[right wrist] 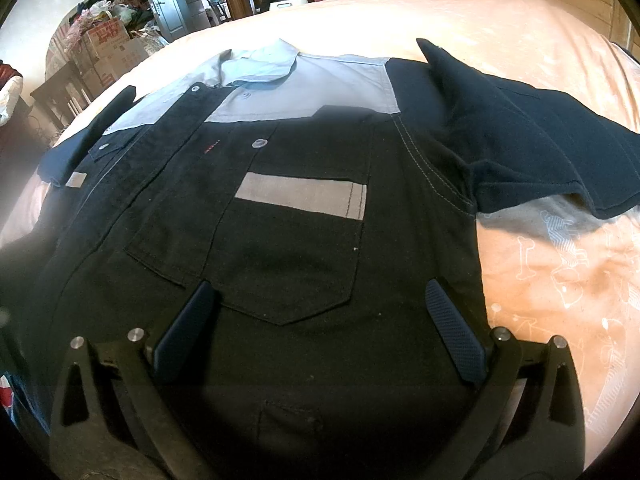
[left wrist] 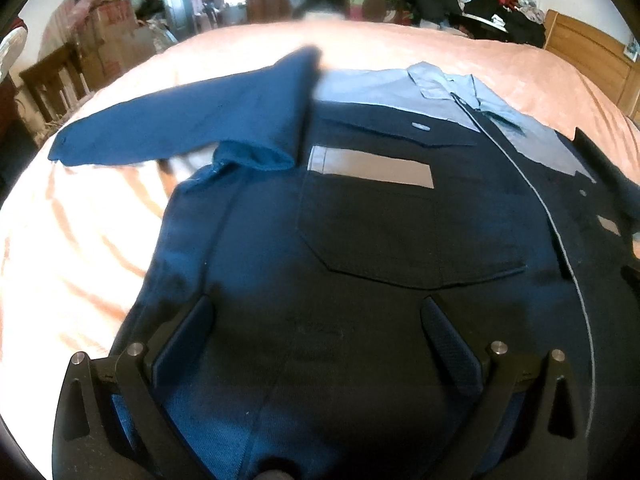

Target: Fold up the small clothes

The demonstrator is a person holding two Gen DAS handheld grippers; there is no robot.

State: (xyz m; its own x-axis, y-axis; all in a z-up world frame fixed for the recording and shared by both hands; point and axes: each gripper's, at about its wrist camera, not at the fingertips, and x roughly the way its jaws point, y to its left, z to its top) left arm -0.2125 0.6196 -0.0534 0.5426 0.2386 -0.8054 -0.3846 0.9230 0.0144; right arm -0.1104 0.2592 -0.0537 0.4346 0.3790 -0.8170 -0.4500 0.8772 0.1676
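A dark blue work shirt (left wrist: pixel 360 240) with a pale grey collar (left wrist: pixel 432 76) is seen spread front-up on a bed (left wrist: pixel 80 240) covered in peach sheeting. Above the shirt's lower half, the left tool (left wrist: pixel 316 312) and the right tool (right wrist: pixel 320 296) are held spread apart, with nothing gripped. Both sleeves (right wrist: pixel 540 140) are stretched outward from the shirt.

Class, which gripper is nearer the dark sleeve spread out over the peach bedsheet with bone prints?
Right. The right gripper hovers beside that sleeve; the left gripper is across the shirt.
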